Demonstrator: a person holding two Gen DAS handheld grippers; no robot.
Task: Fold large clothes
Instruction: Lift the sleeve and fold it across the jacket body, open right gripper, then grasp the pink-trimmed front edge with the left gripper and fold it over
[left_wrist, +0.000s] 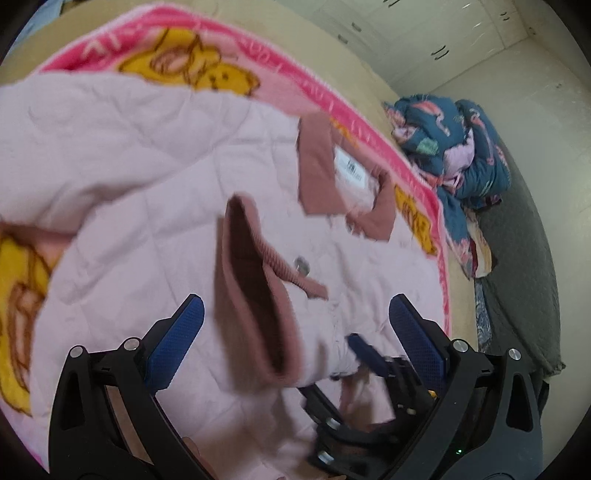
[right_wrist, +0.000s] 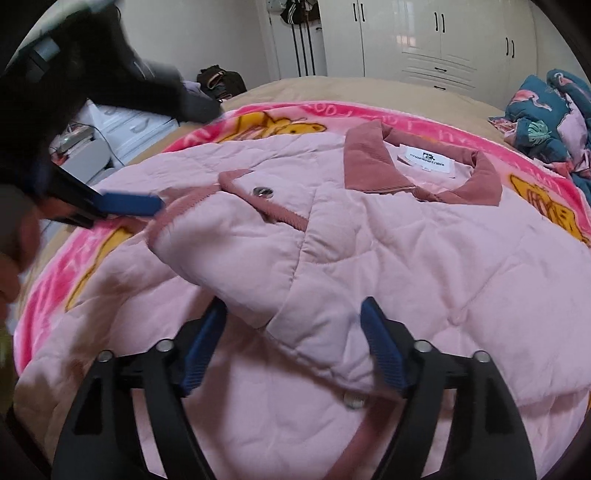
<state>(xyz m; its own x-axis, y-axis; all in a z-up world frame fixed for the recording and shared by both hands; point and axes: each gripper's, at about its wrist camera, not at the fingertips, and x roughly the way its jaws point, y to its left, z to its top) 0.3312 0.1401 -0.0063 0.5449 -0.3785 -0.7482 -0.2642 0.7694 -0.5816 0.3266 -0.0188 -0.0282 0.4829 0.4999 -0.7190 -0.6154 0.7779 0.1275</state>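
Note:
A pale pink quilted jacket (right_wrist: 406, 258) with a dusty-rose corduroy collar (right_wrist: 369, 158) lies spread on a pink cartoon blanket (right_wrist: 369, 110). One sleeve is folded across the chest, its cuff (right_wrist: 258, 206) with a snap pointing left. My right gripper (right_wrist: 295, 332) is open, its blue pads on either side of the folded sleeve's near end without pressing it. My left gripper (left_wrist: 295, 317) is open wide over the sleeve, whose cuff opening (left_wrist: 258, 288) lies between its fingers. In the right wrist view a left fingertip (right_wrist: 129, 205) sits beside the cuff. The right gripper's fingertip (left_wrist: 364, 350) shows under the sleeve.
The blanket covers a tan bed (right_wrist: 332, 85). A heap of blue patterned bedding (right_wrist: 546, 110) lies at the bed's far right. White wardrobes (right_wrist: 424, 40) stand behind. A dark bag (right_wrist: 221, 81) and white drawers (right_wrist: 122, 125) are at the left. A grey mat (left_wrist: 524, 277) lies beside the bed.

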